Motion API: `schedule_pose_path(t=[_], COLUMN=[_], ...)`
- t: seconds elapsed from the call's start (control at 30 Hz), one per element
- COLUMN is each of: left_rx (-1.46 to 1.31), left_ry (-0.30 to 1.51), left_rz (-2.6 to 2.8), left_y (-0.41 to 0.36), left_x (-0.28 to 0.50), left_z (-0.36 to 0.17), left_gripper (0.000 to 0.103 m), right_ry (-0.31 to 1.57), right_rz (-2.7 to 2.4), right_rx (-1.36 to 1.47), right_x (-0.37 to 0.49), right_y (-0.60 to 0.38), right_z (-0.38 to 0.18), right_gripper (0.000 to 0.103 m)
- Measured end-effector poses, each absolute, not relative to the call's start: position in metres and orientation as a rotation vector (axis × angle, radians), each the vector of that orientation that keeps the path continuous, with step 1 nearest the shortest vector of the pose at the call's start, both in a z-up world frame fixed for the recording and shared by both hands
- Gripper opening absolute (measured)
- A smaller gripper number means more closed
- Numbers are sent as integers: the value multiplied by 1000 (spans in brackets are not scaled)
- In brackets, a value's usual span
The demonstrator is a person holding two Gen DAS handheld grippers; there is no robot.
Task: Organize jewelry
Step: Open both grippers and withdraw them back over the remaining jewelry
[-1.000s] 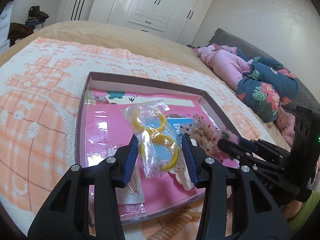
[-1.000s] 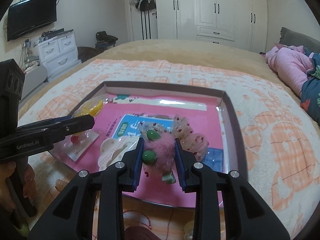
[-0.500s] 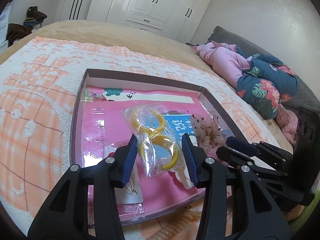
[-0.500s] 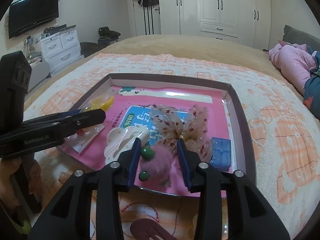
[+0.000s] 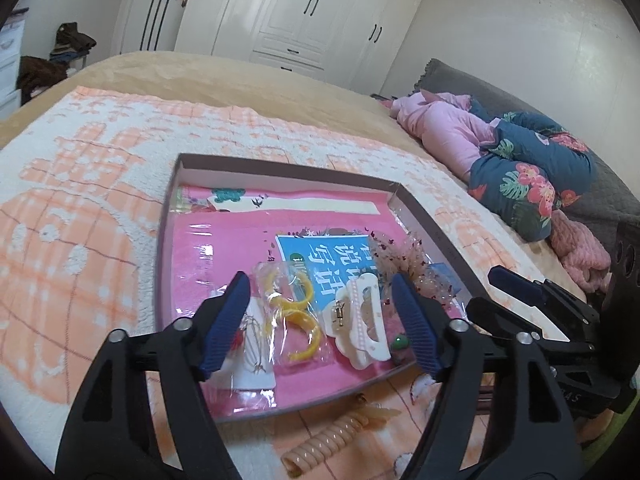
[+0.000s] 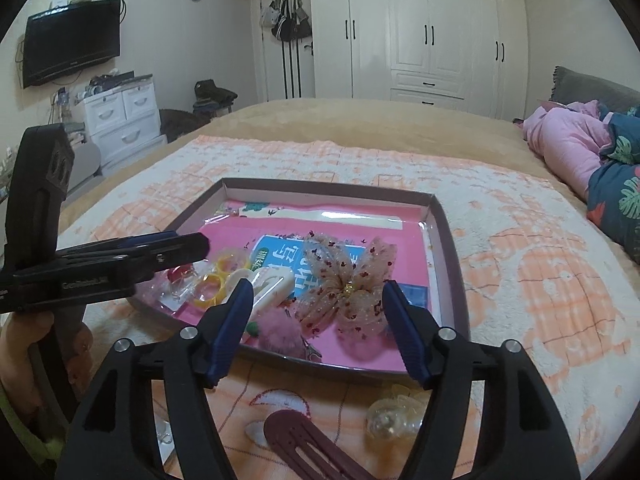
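We log: left gripper [image 5: 320,320] jaws opening, grasping nothing, over bagged yellow rings [image 5: 294,320] | right gripper [image 6: 316,328] jaws opening, likewise empty, pink pompom clip [image 6: 280,330] lying free | both items in tray [image 6: 448,256] on blanket [image 6: 540,272].

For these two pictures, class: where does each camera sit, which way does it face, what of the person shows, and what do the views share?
Left wrist view: sits on the left gripper, looking along its opening, empty fingers at the bag of yellow rings and white hair claw; the right gripper enters at the right.
Right wrist view: sits on the right gripper, also opening and empty, facing the dotted bow and wardrobe; the left gripper and a hand show at the left.
Shared: the shallow box, its jewelry, the bed.
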State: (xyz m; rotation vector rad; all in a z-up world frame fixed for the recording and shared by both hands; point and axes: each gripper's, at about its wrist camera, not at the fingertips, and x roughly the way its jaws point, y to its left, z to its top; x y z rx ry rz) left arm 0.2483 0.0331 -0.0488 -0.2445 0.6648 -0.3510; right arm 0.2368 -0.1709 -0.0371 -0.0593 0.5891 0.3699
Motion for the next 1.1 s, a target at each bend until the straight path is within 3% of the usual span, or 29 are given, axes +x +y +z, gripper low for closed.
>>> schedule_pose_path(t=[0.27,0.53,1.1], left_rx=[-245,-254,-172], left_ry=[613,552,438], left_rz=[-309,-260,-198], left_y=[40,44,36], left_x=[224,206,171], left_z=[-31,-15,20], left_gripper=[92,92,92], right_ry=[545,505,429], right_rz=[366,356,335], right_rx=[-37,-26,-35], right_x=[224,214,185], right_y=[-180,-186,-202], right_z=[-24,-11,10], right_gripper=[75,84,86])
